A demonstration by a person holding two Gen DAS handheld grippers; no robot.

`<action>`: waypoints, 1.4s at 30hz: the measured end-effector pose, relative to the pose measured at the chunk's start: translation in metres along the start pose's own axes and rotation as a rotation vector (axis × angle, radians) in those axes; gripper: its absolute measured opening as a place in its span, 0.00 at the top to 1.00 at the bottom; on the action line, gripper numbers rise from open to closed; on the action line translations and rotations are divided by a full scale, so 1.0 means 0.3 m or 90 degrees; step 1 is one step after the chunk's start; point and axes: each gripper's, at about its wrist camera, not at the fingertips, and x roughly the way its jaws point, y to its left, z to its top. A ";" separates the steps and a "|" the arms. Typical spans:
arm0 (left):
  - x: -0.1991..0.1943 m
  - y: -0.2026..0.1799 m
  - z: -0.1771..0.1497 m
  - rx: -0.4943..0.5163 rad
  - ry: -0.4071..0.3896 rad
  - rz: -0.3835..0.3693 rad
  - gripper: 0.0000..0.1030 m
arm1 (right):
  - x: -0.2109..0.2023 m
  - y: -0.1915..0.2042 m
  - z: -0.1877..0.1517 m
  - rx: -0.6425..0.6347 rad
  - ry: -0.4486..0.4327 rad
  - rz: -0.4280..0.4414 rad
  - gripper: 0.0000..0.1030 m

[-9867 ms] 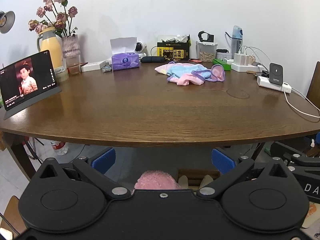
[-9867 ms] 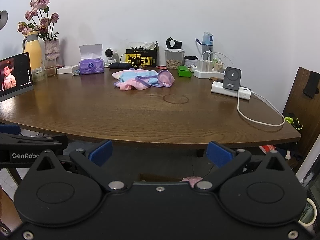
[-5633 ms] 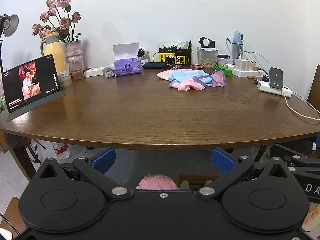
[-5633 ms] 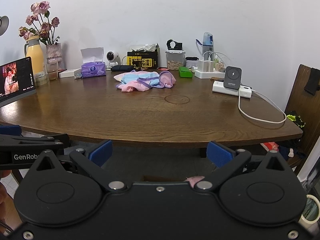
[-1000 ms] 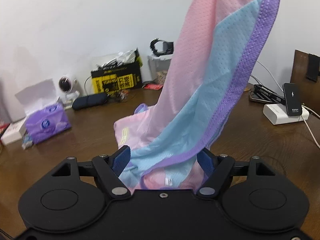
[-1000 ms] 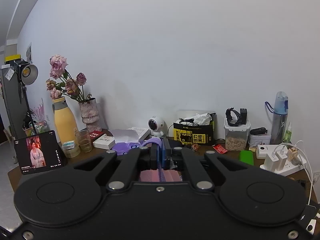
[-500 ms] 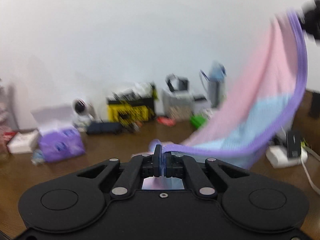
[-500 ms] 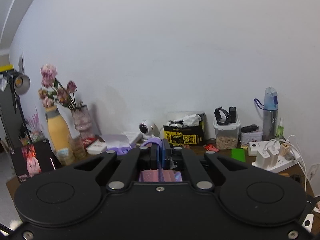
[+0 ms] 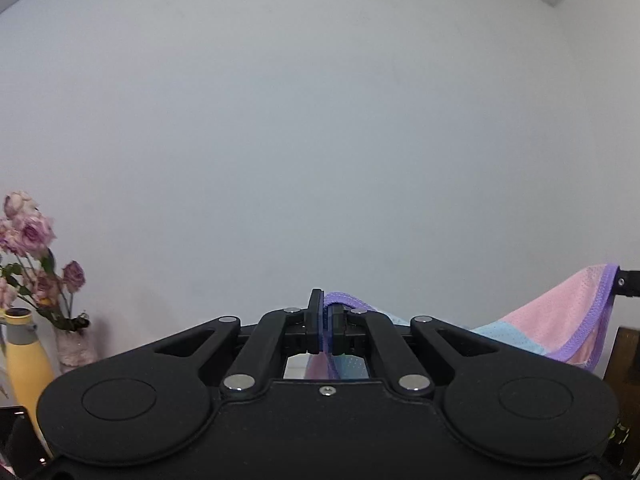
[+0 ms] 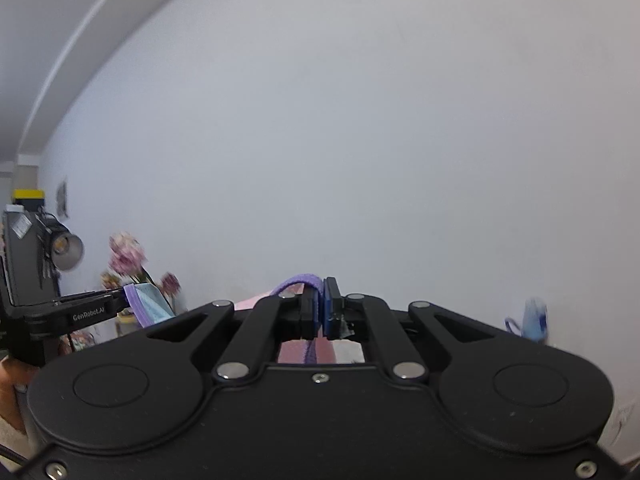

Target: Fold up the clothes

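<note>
Garment lifted, not yet folded
The garment is clamped by the left gripper and right gripper; every fold is left.

Tabletop out of sight — yellow flask, flower vase just beside.

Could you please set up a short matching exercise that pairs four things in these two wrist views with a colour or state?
Things:
1. garment's edge trim
2. bottle beside the flowers
3. left gripper
4. studio lamp

Colour or state:
A. yellow
B. shut on the garment
C. purple
D. lit, at the left edge of the right wrist view

Pairs: 1-C, 2-A, 3-B, 4-D
</note>
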 end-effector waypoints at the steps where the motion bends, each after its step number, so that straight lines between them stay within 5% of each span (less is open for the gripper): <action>1: -0.015 0.001 0.007 -0.005 0.008 -0.004 0.98 | -0.020 0.003 0.011 -0.001 -0.007 0.005 0.97; 5: 0.033 0.001 -0.058 -0.018 0.067 -0.018 0.98 | -0.008 -0.009 0.004 -0.002 0.012 -0.011 0.97; 8: 0.161 -0.007 -0.191 -0.025 0.163 -0.011 0.98 | 0.109 -0.053 -0.086 0.001 0.096 -0.044 0.97; 11: 0.337 -0.015 -0.392 -0.034 0.263 -0.002 0.98 | 0.296 -0.140 -0.276 0.003 0.202 -0.092 0.97; 15: 0.531 -0.020 -0.627 -0.027 0.332 0.006 0.98 | 0.506 -0.256 -0.521 0.020 0.298 -0.146 0.97; 19: 0.687 -0.016 -0.833 -0.009 0.362 0.010 0.98 | 0.670 -0.324 -0.719 0.017 0.365 -0.182 0.97; 23: 0.744 0.022 -0.881 -0.015 0.384 0.006 0.97 | 0.786 -0.343 -0.841 0.001 0.406 -0.196 0.95; 25: 0.742 0.031 -0.880 -0.010 0.394 -0.002 0.97 | 0.807 -0.350 -0.886 -0.016 0.418 -0.188 0.74; 26: 0.739 0.020 -0.880 -0.005 0.395 -0.004 0.94 | 0.808 -0.343 -0.880 -0.020 0.419 -0.188 0.41; 27: 0.734 0.015 -0.879 0.010 0.397 -0.003 0.80 | 0.807 -0.336 -0.879 -0.029 0.416 -0.193 0.11; 28: 0.734 0.012 -0.882 0.022 0.399 0.000 0.66 | 0.794 -0.327 -0.875 -0.047 0.402 -0.195 0.09; 30: 0.707 0.014 -0.873 0.050 0.396 0.020 0.01 | 0.748 -0.305 -0.861 -0.088 0.382 -0.189 0.09; 33: 0.625 0.026 -0.844 0.089 0.333 0.032 0.00 | 0.673 -0.257 -0.854 -0.138 0.361 -0.174 0.09; 38: 0.492 0.062 -0.804 0.125 0.377 0.048 0.00 | 0.540 -0.178 -0.853 -0.144 0.357 -0.132 0.09; 42: 0.364 0.108 -0.794 0.124 0.401 0.043 0.00 | 0.484 -0.200 -0.828 -0.028 0.388 -0.105 0.09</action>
